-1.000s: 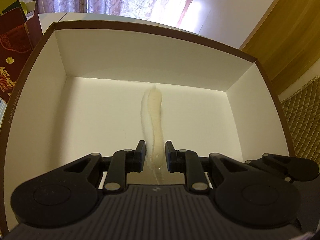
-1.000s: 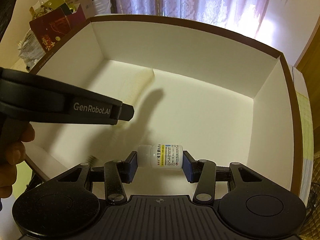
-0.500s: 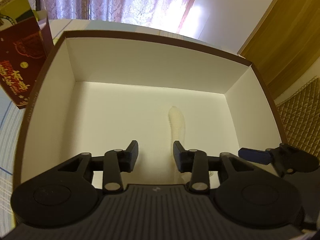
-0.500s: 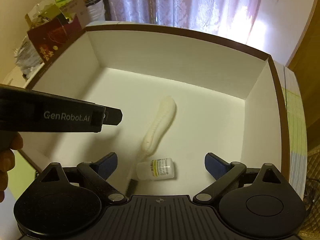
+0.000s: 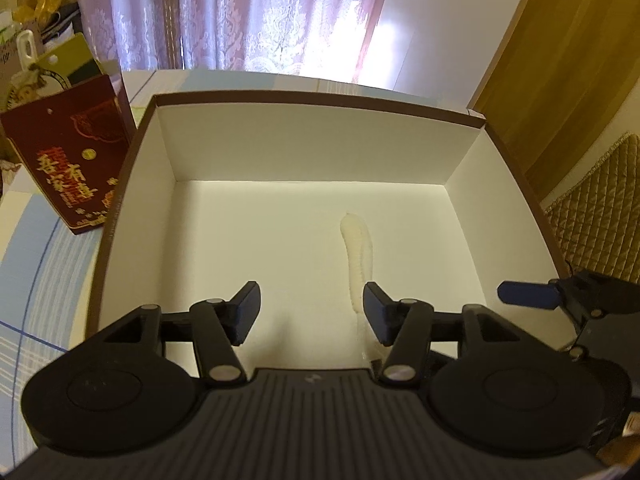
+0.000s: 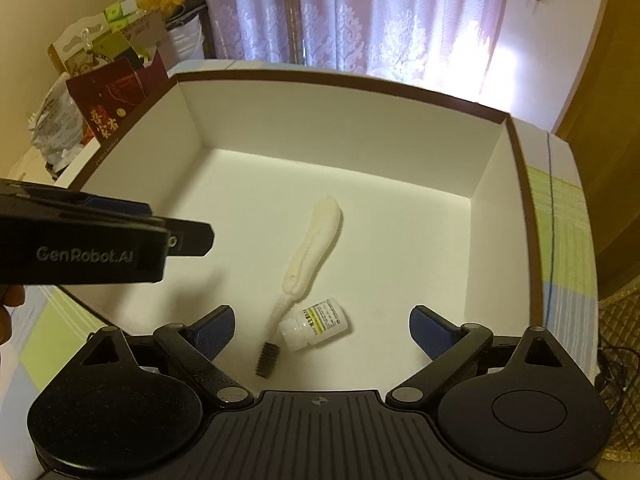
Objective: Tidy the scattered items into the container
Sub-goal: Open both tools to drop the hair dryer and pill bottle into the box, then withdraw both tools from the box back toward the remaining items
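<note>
— Where do the items lie?

— Both rest on the white floor of the box (image 6: 494, 160), a brown-rimmed container standing on the desk (image 6: 560, 208). The cream-handled brush (image 6: 316, 246) lies at a slant, its dark bristle head (image 6: 267, 360) toward the camera. The small white bottle (image 6: 314, 322) lies on its side, just beside the brush's thin neck; whether they touch I cannot tell.

— And the tongs?

— The right tongs (image 6: 322, 330) stand wide apart above the box floor, holding nothing, the bottle lying between the blue pads and clear of both. The left tongs (image 5: 310, 310) are parted to a middling gap, also empty.

— What is hard to make out?

— In the left wrist view the brush (image 5: 357, 248) shows only as a pale shape; its lower end is hidden behind the right-hand finger (image 5: 380, 316), and the bottle is not seen at all. The bottle's label print is too small to read. In the right wrist view the left tongs (image 6: 188, 236) come in side-on from the left edge, so their gap cannot be judged there, and only part of a hand (image 6: 8, 312) shows at the frame's edge. A red gift bag (image 5: 68, 160) stands outside the box wall, partly cut off by it in the right view.
</note>
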